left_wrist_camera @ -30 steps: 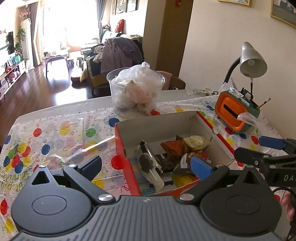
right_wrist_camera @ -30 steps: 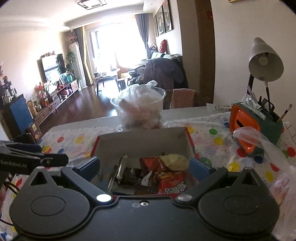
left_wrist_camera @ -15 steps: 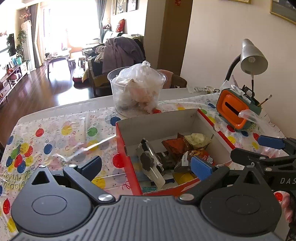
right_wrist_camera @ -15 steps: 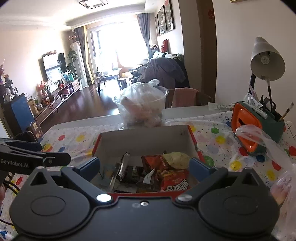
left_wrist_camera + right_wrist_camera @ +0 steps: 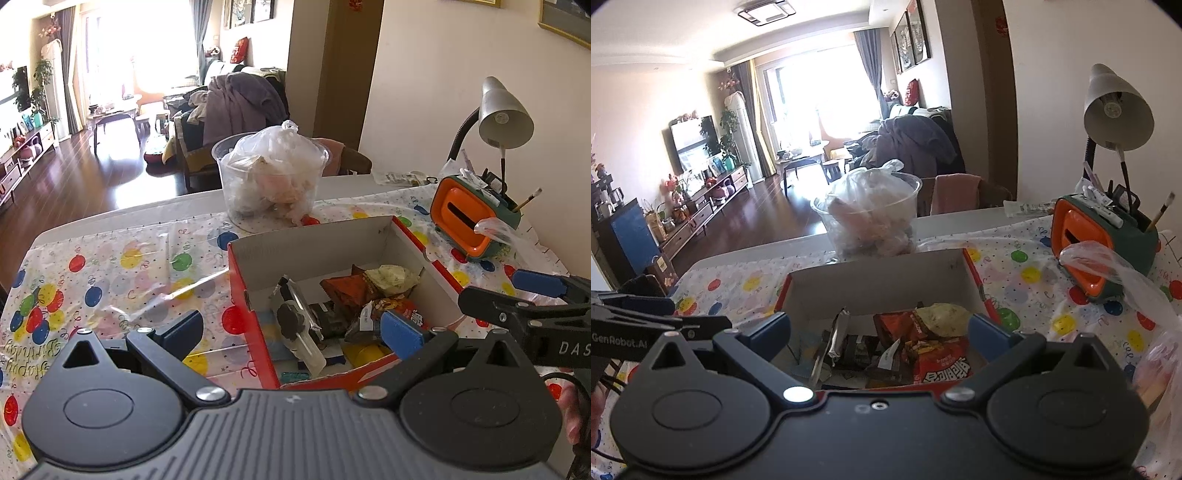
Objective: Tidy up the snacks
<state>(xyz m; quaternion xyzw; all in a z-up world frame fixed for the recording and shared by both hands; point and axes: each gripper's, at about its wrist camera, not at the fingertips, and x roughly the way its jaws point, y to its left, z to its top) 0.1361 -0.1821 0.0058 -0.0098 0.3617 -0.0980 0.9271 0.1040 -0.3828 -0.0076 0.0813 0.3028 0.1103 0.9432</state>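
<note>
1. Since a second ago both grippers have drawn back a little from the red cardboard box with the white inside (image 5: 417,240). In both wrist views its near wall now sits lower and the snack packets lie further beyond the fingertips.
2. The left gripper (image 5: 291,330) is spread wide and holds nothing. One finger is over the balloon-print plastic tablecloth (image 5: 122,266), the other over the box's near right part.
3. The right gripper (image 5: 879,334) is likewise spread and empty, straddling the box's near wall.
4. The snacks lie loose on the box floor: a silver-wrapped bar (image 5: 299,325), a dark orange packet (image 5: 347,288), a pale yellow crinkled bag (image 5: 393,277) and a red printed chip bag (image 5: 940,363).
5. The step looks like a pause between picks, with the packets unsorted. The next move calls for choosing one packet and lowering spread fingers across its narrow side.
6. The silver-wrapped bar's long axis runs from the near wall toward the back wall, leaning slightly left; the jaws should close across that.
</note>
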